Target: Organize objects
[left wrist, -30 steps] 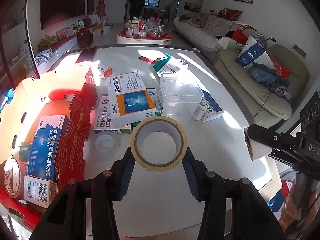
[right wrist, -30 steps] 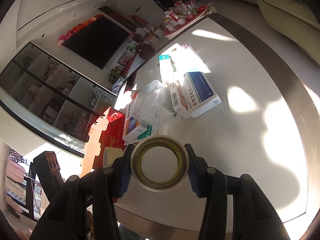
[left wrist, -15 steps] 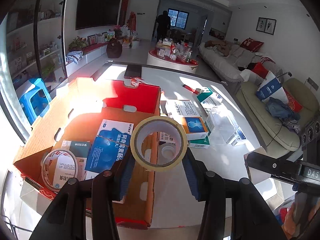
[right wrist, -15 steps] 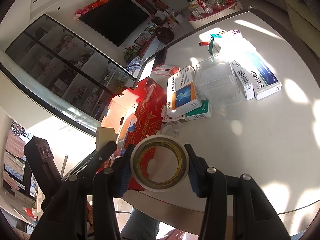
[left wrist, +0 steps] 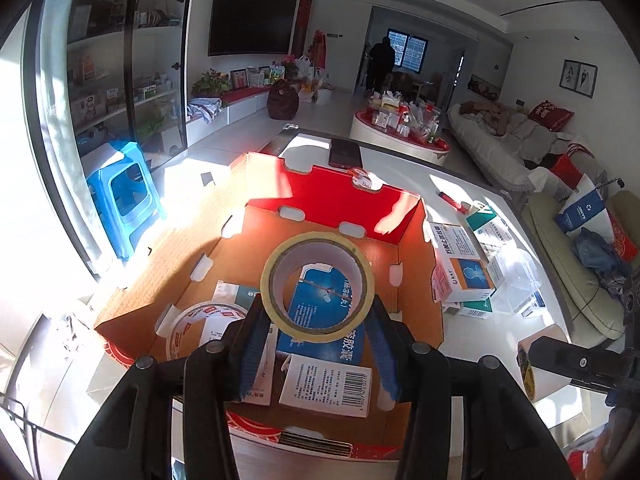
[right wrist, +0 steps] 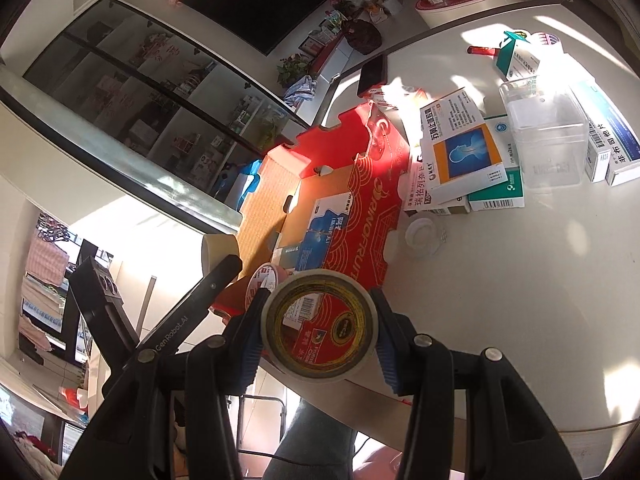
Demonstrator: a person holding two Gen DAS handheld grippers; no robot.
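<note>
My left gripper point(left wrist: 318, 320) is shut on a beige tape roll point(left wrist: 276, 280) and holds it above the open red cardboard box point(left wrist: 344, 200). The box holds a red-and-white tape roll point(left wrist: 192, 328) and several medicine boxes point(left wrist: 320, 344). My right gripper point(right wrist: 320, 332) is shut on a clear tape roll with a yellow core point(right wrist: 352, 292), held over the table's near edge beside the box point(right wrist: 372, 208). The right gripper's roll also shows in the left wrist view point(left wrist: 528, 368), and the left gripper's roll in the right wrist view point(right wrist: 216, 252).
On the white table point(right wrist: 520, 300), right of the box, lie several medicine boxes point(right wrist: 460, 152), a clear plastic container point(right wrist: 548, 140) and a small clear lid point(right wrist: 422, 236). A black phone point(left wrist: 344, 152) lies at the far edge. A blue stool point(left wrist: 120, 200) stands left of the table.
My left gripper has carried the beige roll leftward from over the table to above the box. My right gripper has moved left with its roll toward the box's near corner.
</note>
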